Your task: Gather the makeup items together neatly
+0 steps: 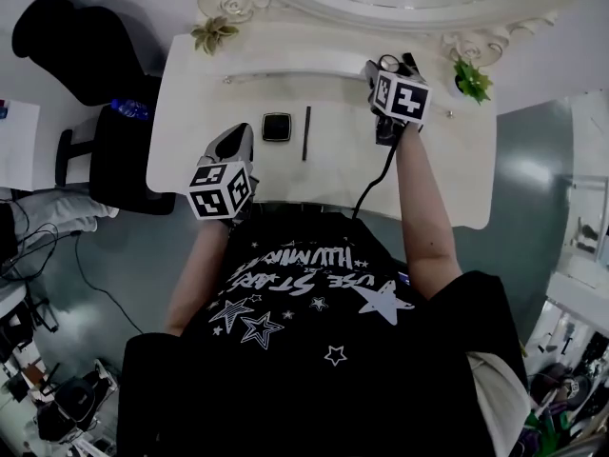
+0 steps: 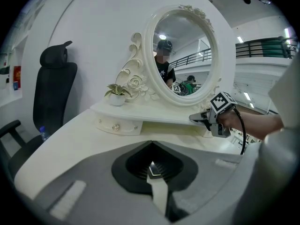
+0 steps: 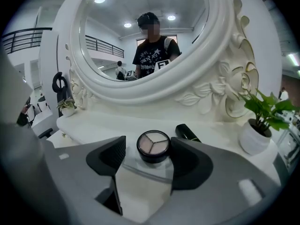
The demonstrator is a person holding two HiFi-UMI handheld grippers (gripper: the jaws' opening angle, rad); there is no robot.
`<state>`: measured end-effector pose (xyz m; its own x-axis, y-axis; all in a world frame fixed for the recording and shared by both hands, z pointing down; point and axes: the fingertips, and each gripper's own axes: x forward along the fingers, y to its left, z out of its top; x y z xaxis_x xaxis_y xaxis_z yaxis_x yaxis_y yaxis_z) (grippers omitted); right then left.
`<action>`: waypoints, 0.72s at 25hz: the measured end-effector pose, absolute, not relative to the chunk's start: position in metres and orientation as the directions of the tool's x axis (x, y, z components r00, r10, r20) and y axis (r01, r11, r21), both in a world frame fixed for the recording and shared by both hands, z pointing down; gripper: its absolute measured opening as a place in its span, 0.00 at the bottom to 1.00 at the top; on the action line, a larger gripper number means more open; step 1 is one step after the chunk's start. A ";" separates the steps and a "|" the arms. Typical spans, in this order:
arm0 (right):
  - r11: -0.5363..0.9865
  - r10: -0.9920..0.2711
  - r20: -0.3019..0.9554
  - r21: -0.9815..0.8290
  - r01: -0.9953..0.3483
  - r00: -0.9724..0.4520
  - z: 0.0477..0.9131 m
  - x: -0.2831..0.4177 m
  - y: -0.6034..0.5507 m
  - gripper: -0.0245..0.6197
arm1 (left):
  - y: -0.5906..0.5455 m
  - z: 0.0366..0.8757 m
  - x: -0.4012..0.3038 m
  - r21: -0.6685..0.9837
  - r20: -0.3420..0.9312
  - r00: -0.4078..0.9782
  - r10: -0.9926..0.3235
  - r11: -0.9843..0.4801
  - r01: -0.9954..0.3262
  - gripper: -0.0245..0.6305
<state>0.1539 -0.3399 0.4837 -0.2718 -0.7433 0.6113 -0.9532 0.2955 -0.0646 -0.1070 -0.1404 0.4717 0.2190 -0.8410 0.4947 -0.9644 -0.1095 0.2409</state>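
The round black compact (image 3: 153, 146) shows three pale shades. The right gripper (image 3: 148, 145) straddles it, jaws apart, not pressing. The left gripper (image 2: 151, 144) has its jaws together

My head camera looks steeply down from above onto the white vanity table (image 1: 181, 103). The camera on my left gripper (image 1: 231, 144) sits back at the table's front left, facing the oval mirror (image 2: 183, 50) and my right gripper (image 2: 197, 118). The right gripper's camera sits close under that same mirror, looking up into it.

Two potted plants (image 1: 213, 34) flank an ornate oval mirror (image 2: 185, 55) on the white vanity (image 1: 190, 112), what seems an office chair (image 2: 54, 88) alongside.
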 end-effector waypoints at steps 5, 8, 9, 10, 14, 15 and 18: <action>0.278 -0.750 0.616 -0.037 -0.960 -0.241 0.486 0.155 -0.341 0.50 | -0.136 0.477 -0.107 0.248 0.499 0.208 -0.841 -0.091 -0.965 0.04; 0.270 -0.754 0.614 -0.034 -0.962 -0.233 0.485 0.154 -0.342 0.49 | -0.133 0.480 -0.109 0.253 0.502 0.206 -0.840 -0.084 -0.964 0.04; 0.267 -0.755 0.614 -0.032 -0.963 -0.230 0.485 0.154 -0.341 0.45 | -0.132 0.481 -0.110 0.254 0.503 0.206 -0.839 -0.085 -0.963 0.04; 0.265 -0.755 0.615 -0.029 -0.964 -0.226 0.485 0.154 -0.341 0.42 | -0.132 0.481 -0.111 0.255 0.502 0.207 -0.840 -0.085 -0.963 0.04; 0.268 -0.746 0.626 -0.027 -0.963 -0.225 0.485 0.154 -0.341 0.41 | -0.134 0.478 -0.114 0.256 0.495 0.212 -0.842 -0.092 -0.962 0.04; 0.268 -0.742 0.631 -0.030 -0.963 -0.226 0.484 0.154 -0.340 0.41 | -0.135 0.477 -0.114 0.256 0.495 0.217 -0.842 -0.097 -0.962 0.04; 0.265 -0.737 0.636 -0.040 -0.963 -0.229 0.481 0.153 -0.335 0.41 | -0.137 0.475 -0.115 0.256 0.493 0.238 -0.837 -0.122 -0.959 0.04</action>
